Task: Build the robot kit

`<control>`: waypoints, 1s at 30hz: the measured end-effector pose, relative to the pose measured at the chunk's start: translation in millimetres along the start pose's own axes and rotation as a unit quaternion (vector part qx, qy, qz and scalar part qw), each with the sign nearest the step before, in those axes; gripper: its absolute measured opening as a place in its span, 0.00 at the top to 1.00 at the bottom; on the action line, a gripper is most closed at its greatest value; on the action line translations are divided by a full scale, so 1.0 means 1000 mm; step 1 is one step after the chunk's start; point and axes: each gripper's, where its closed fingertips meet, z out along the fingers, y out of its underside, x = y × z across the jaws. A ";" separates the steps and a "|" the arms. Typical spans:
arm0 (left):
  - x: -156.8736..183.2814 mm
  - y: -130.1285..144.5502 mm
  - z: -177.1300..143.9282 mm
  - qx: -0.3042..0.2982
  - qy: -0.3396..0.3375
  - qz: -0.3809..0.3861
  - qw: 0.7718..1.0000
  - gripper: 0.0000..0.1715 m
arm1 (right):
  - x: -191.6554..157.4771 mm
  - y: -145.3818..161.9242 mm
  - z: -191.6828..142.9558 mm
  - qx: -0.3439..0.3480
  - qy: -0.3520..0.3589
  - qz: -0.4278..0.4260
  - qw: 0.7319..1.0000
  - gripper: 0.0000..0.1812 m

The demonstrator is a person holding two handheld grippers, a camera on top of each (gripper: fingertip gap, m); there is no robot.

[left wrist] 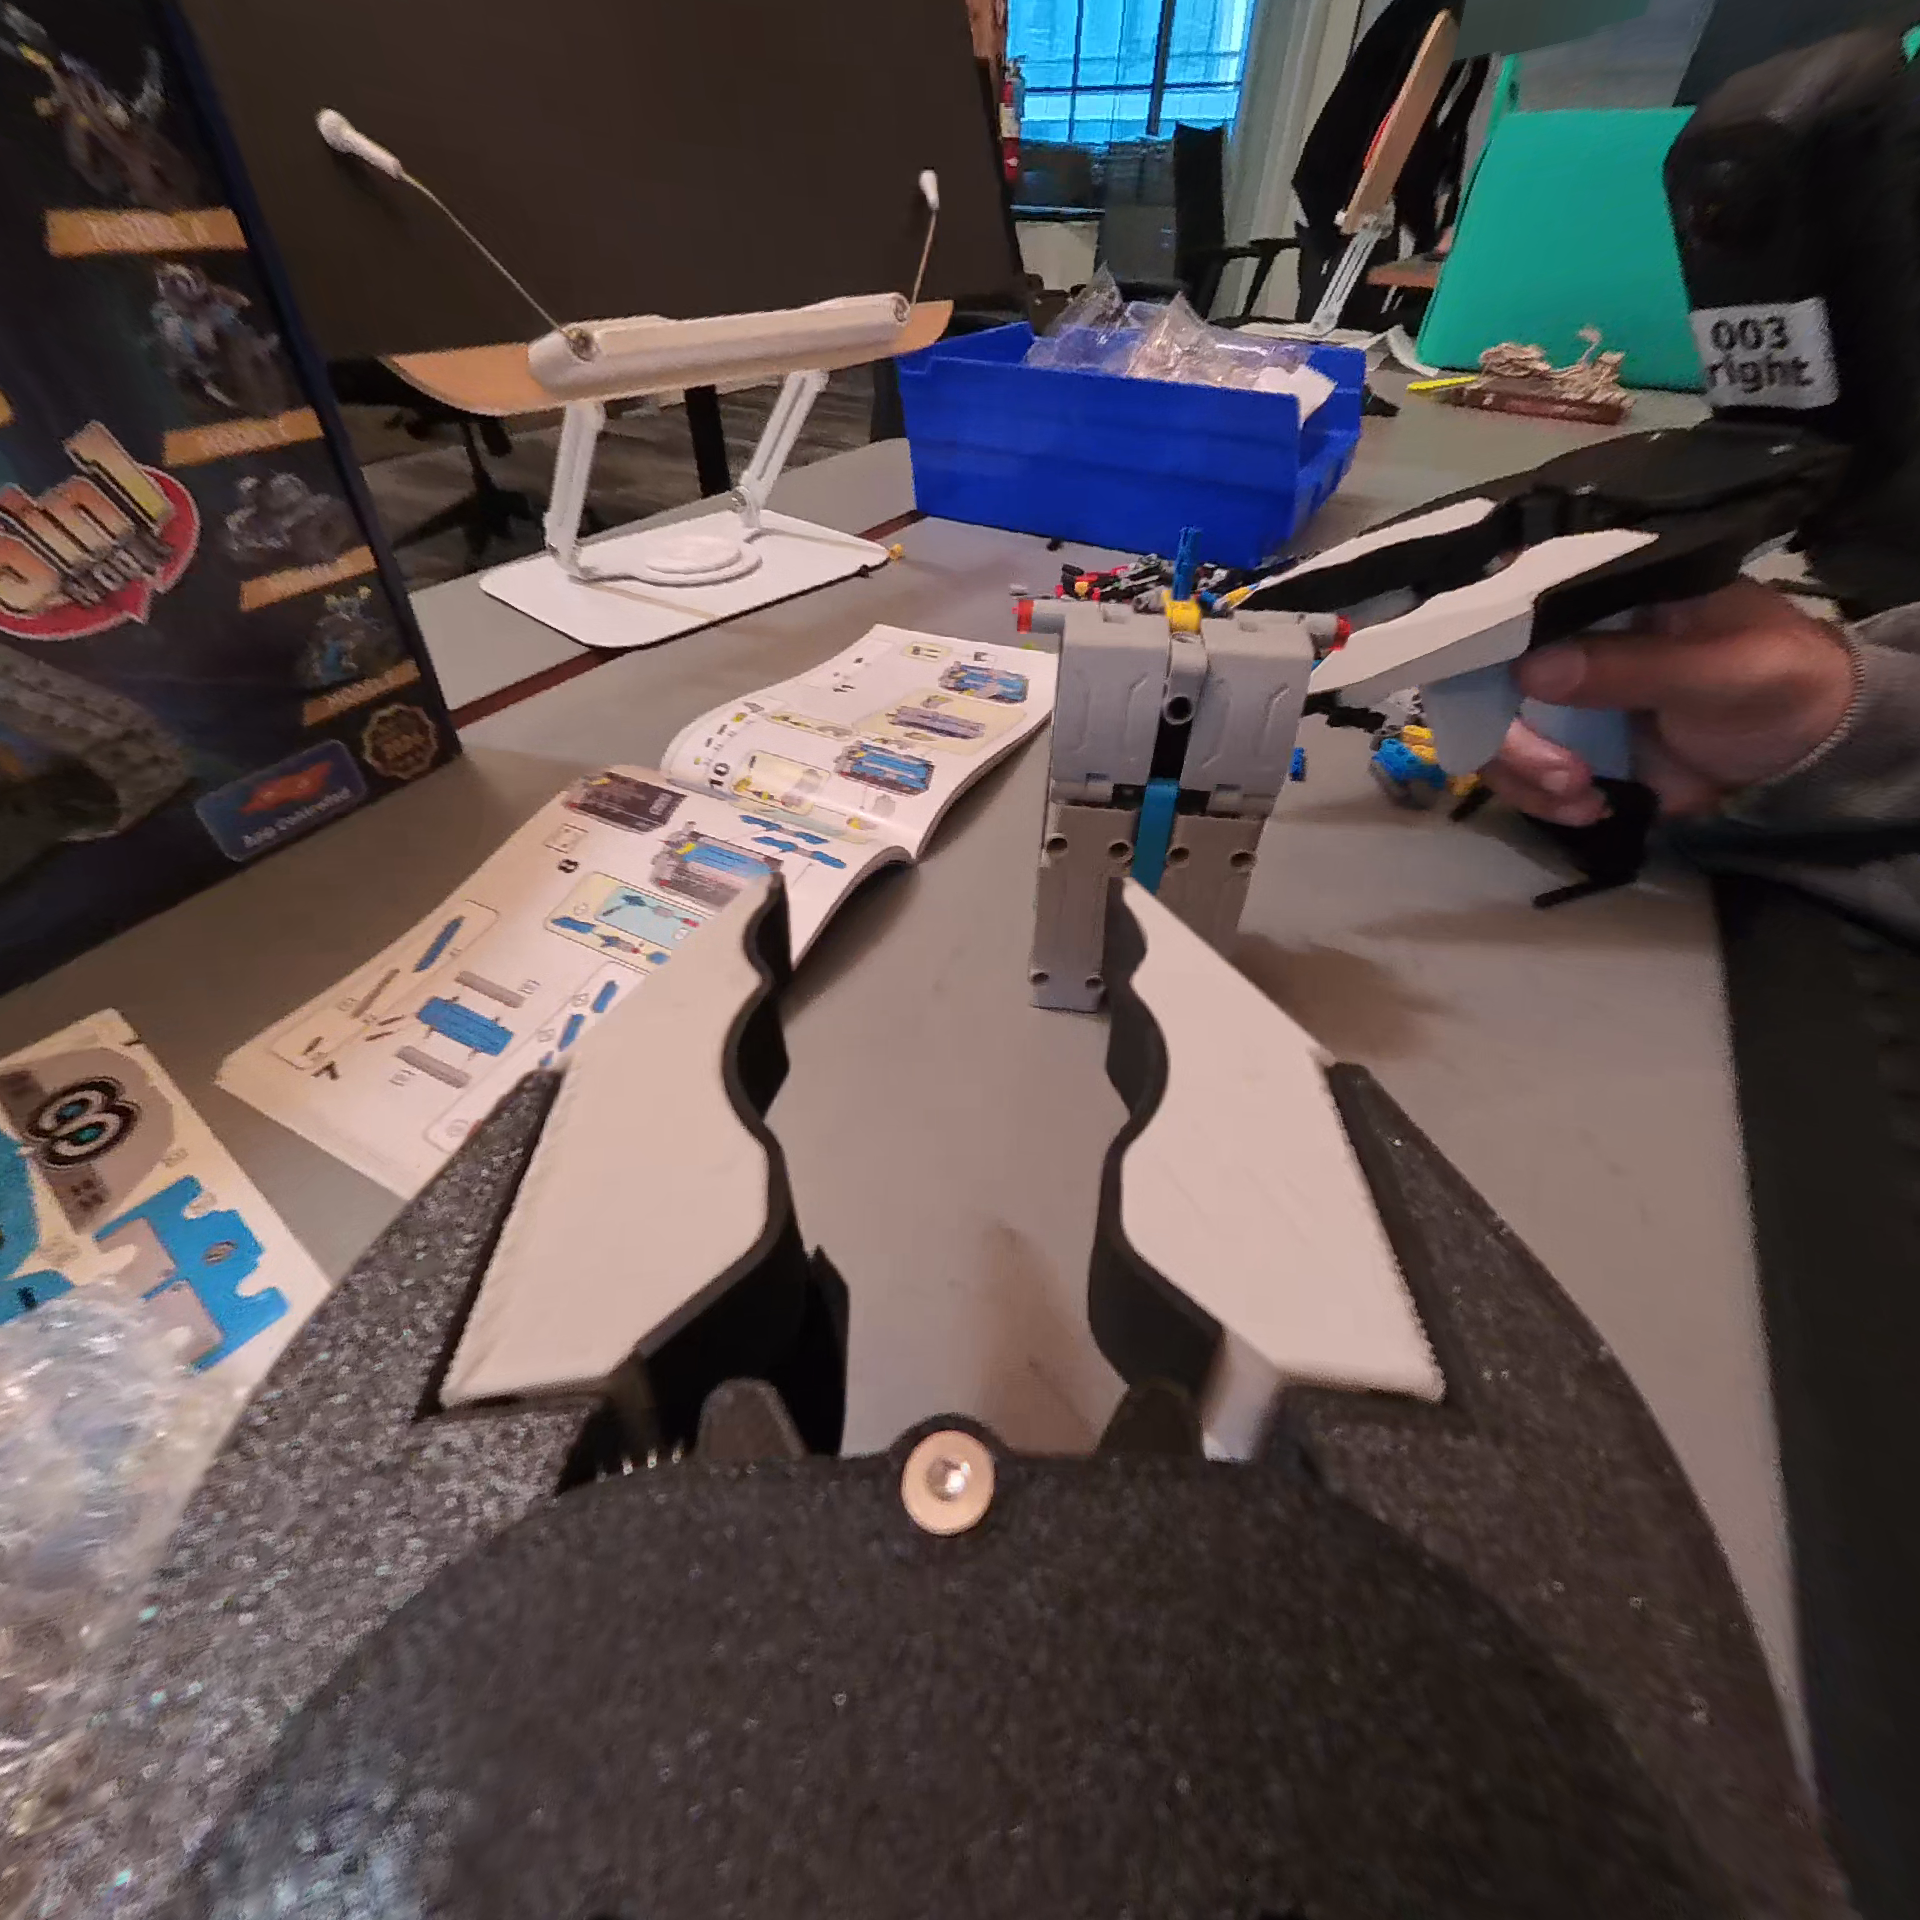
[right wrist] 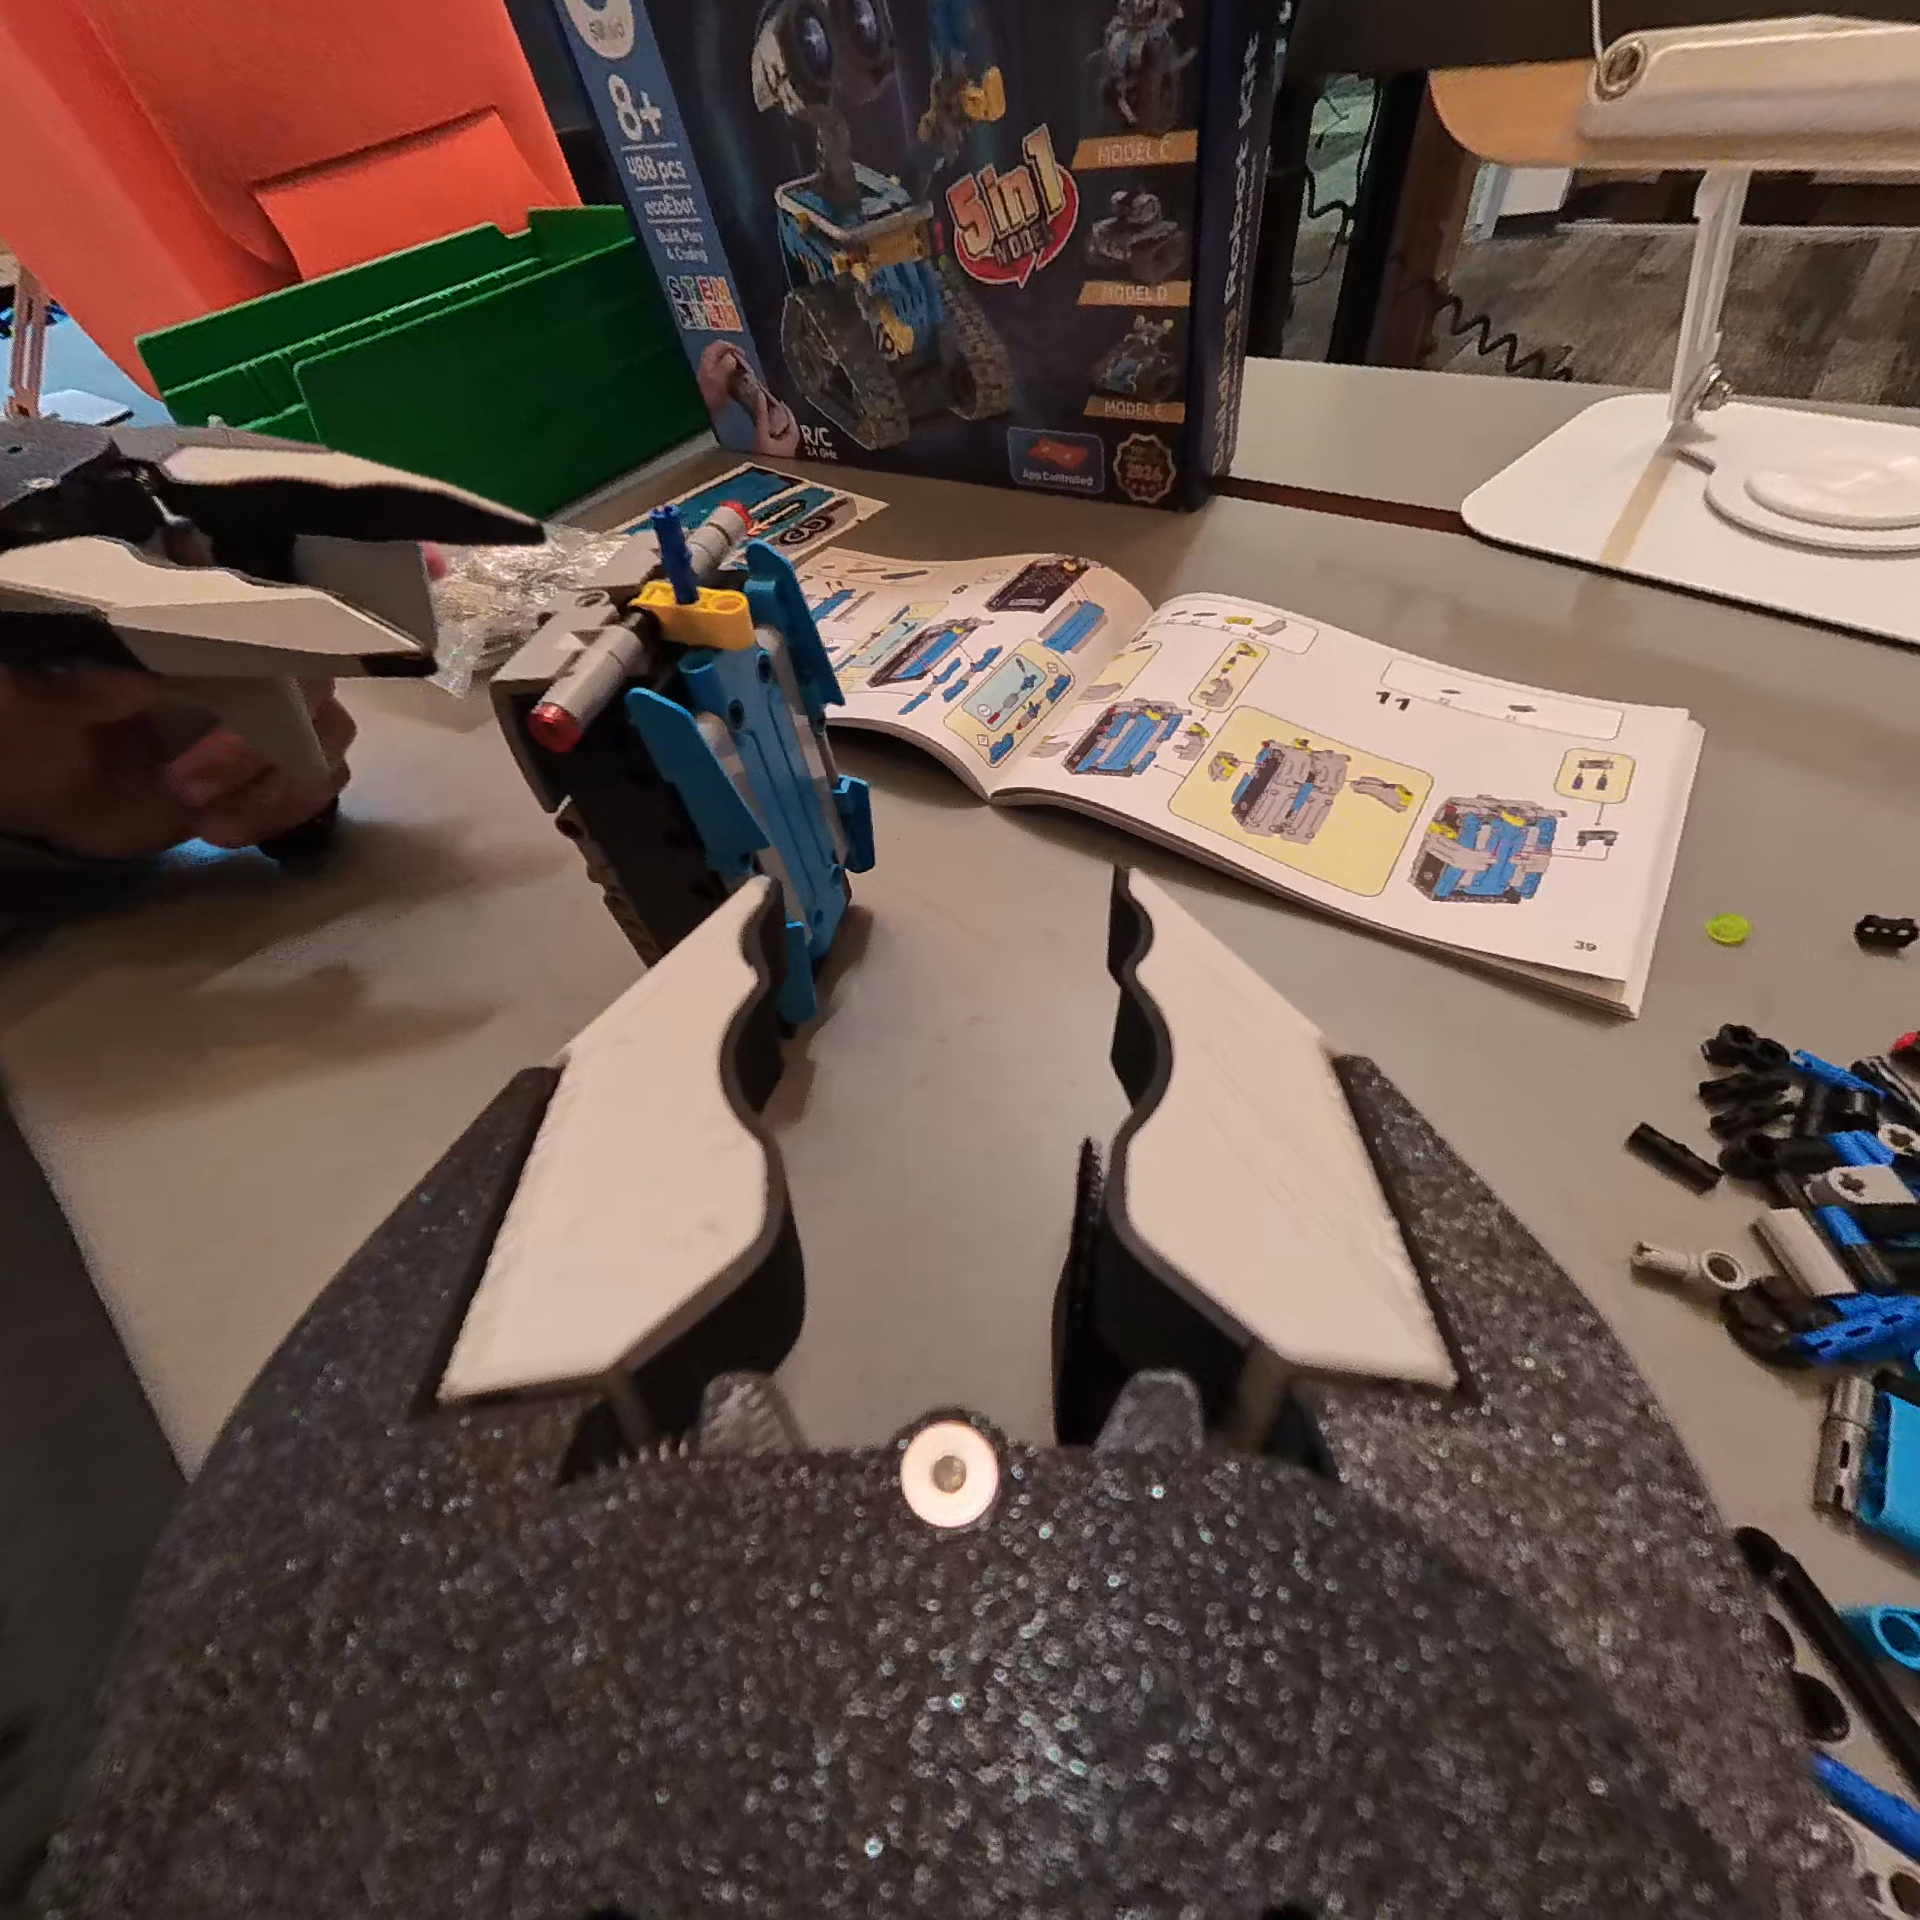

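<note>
Both tools are hovering with fingers spread and empty, the left tool (left wrist: 945, 935) and right tool (right wrist: 940, 925) flanking an upright brick model (left wrist: 1164, 790) standing mid-worktop (left wrist: 935, 1195) beside an open instruction booklet (right wrist: 1299, 769).

Plastic brick model (left wrist: 1164, 769), paper booklet (right wrist: 1299, 769), matt grey table (left wrist: 1455, 1091).

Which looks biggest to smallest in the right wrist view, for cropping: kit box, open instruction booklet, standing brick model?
1. kit box, partly cut off
2. open instruction booklet, similar; order unsure
3. standing brick model, though nearer the camera

Office-like workroom: grey table (left wrist: 1455, 1091), parts bins (left wrist: 1122, 436), office chairs (left wrist: 1236, 249) behind.
</note>
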 end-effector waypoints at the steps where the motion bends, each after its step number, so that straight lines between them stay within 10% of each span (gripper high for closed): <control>1: 0.001 0.000 0.000 0.000 0.007 -0.009 1.000 0.65 | 0.001 0.000 0.000 0.000 0.001 0.001 1.000 0.66; 7: 0.007 0.002 0.000 -0.007 0.013 0.000 1.000 0.65 | 0.004 -0.033 -0.019 0.065 0.016 0.010 0.998 0.67; 12: 0.010 0.002 0.000 -0.008 0.008 0.019 1.000 0.64 | 0.044 -0.069 -0.112 0.043 0.103 -0.039 0.993 0.67; 18: 0.013 0.003 0.001 -0.010 0.003 0.041 0.999 0.64 | 0.157 0.010 -0.240 -0.081 0.267 0.028 0.960 0.71; 25: 0.006 0.006 0.000 -0.020 -0.003 0.018 1.000 0.64 | 0.153 0.086 -0.242 -0.164 0.175 0.123 0.963 0.74; 30: -0.001 0.007 0.000 -0.024 -0.009 0.010 1.000 0.64 | 0.178 0.100 -0.278 -0.204 0.240 0.085 0.945 0.75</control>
